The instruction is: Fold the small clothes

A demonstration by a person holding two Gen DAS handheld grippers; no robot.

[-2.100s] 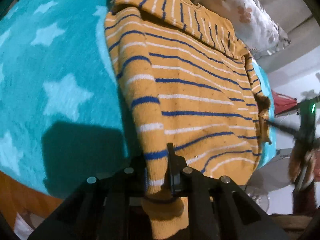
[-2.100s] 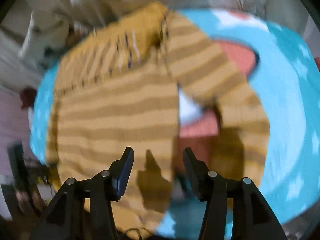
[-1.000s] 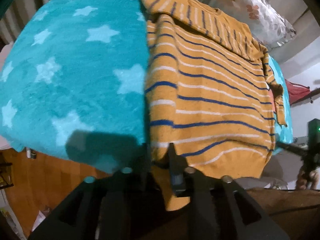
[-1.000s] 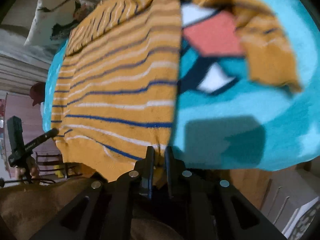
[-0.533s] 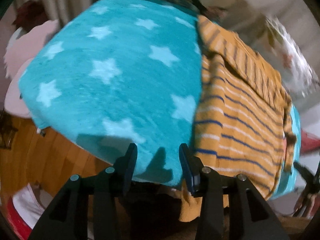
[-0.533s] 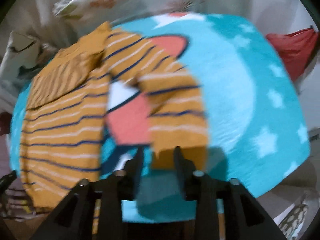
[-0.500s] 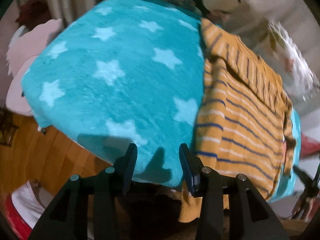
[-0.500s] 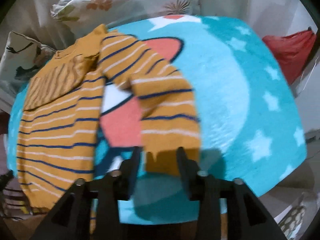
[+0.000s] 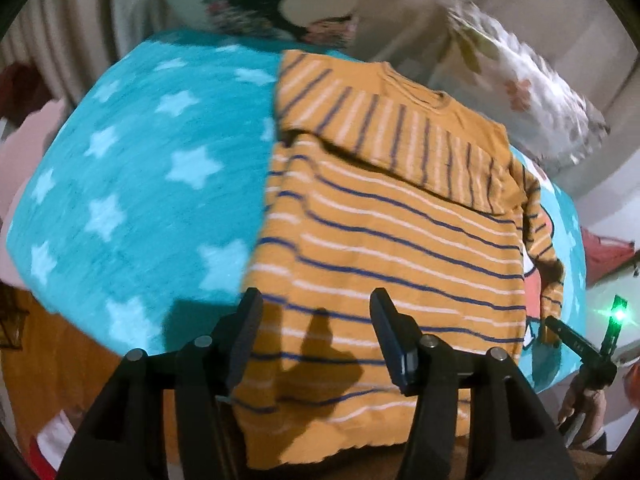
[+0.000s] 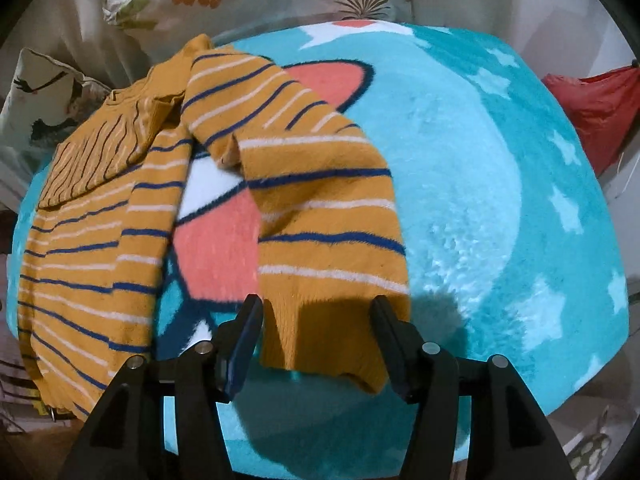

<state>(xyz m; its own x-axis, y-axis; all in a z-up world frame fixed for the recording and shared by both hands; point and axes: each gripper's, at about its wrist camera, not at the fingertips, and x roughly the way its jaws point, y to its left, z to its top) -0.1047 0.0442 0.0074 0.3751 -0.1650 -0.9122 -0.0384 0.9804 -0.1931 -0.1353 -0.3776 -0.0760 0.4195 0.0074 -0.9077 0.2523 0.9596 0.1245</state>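
Observation:
A small orange sweater (image 9: pixel 384 236) with blue and white stripes lies flat on a teal star blanket (image 9: pixel 132 184). One sleeve is folded across its chest near the collar. My left gripper (image 9: pixel 316 312) is open and empty above the sweater's hem. In the right wrist view the sweater's body (image 10: pixel 88 240) is at the left and its other sleeve (image 10: pixel 320 200) stretches out over the blanket (image 10: pixel 480 200). My right gripper (image 10: pixel 316 320) is open, with the sleeve's cuff lying between and under its fingers.
Patterned pillows (image 10: pixel 168 4) lie at the head of the bed, also in the left wrist view (image 9: pixel 520 92). A red cloth (image 10: pixel 596 108) hangs at the right. The blanket's front edge drops to a wooden floor (image 9: pixel 60 360). A tripod with a green light (image 9: pixel 616 320) stands beside the bed.
Both grippers let go of the sweater's hem and opened. The left one swung back over the hem; the right one moved to the outstretched sleeve's cuff.

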